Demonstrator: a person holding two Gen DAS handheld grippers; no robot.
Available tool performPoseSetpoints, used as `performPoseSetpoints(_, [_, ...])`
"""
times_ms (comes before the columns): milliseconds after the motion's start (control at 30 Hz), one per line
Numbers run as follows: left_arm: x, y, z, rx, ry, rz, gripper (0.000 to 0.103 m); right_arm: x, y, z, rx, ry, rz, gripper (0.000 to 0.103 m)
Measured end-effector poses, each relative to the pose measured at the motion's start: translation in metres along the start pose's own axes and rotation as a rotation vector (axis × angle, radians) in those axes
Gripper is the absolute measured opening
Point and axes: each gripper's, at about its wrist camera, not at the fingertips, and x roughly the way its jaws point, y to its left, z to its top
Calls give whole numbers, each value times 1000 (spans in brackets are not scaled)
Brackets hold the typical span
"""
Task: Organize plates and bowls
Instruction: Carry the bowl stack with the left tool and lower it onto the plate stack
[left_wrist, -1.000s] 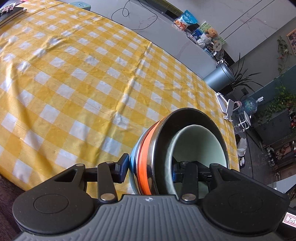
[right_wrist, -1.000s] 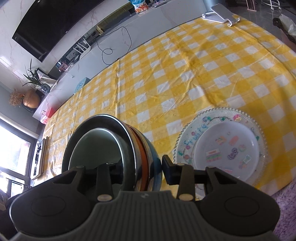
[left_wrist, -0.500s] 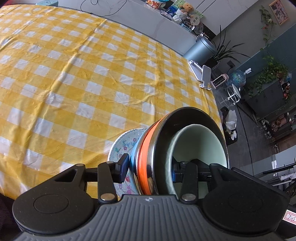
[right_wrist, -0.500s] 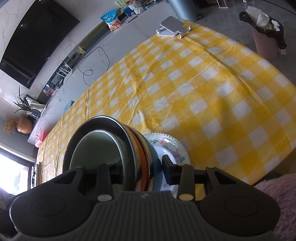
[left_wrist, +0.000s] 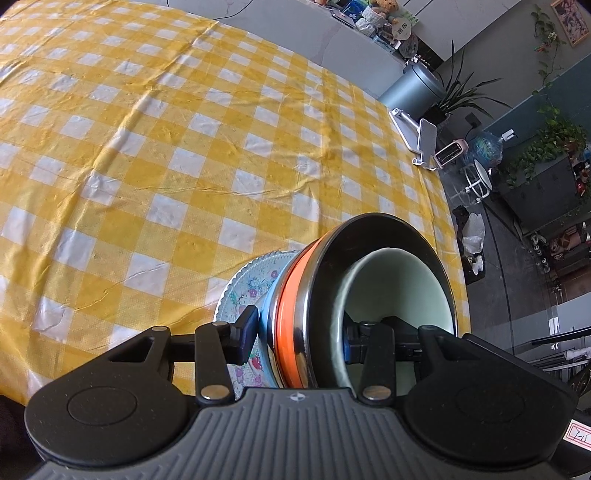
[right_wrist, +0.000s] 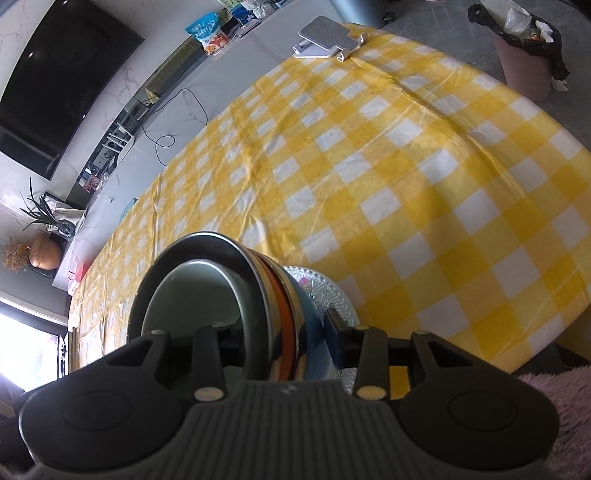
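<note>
Both grippers pinching one nested stack of bowls (left_wrist: 369, 295) from opposite rims — left gripper (left_wrist: 299, 334) with one finger outside the blue bowl and one inside the pale green one, right gripper (right_wrist: 280, 328) mirroring it on the far side. Two-sided clamp, sensibly: a steel bowl (right_wrist: 207, 251) with an orange band, blue shell outside, green cup within, too loose a bundle for a single pinch to carry level. Stack poised over the patterned plate (left_wrist: 251, 291) near the front edge of the table (left_wrist: 147, 147), yellow check cloth all round. Contact with the plate impossible to judge, base hidden behind the bowls. Looks like the setting-down step, bowls onto plate to make one tidy pile. Next call, likely: lower evenly on both sides, keep the stack centred on the plate, then let go together so nothing tips. Main worry: the bowls shifting inside each other, or the plate skidding on slick cloth
</note>
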Motion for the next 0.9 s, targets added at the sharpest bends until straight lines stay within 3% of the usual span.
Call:
performPoseSetpoints(233, [-2, 8, 6, -35, -1, 3, 47, 8, 9, 2, -20, 10, 13, 40])
performPoseSetpoints(900, [1, -1, 7, -4, -5, 22, 47, 5, 0, 5, 13, 10, 28, 40])
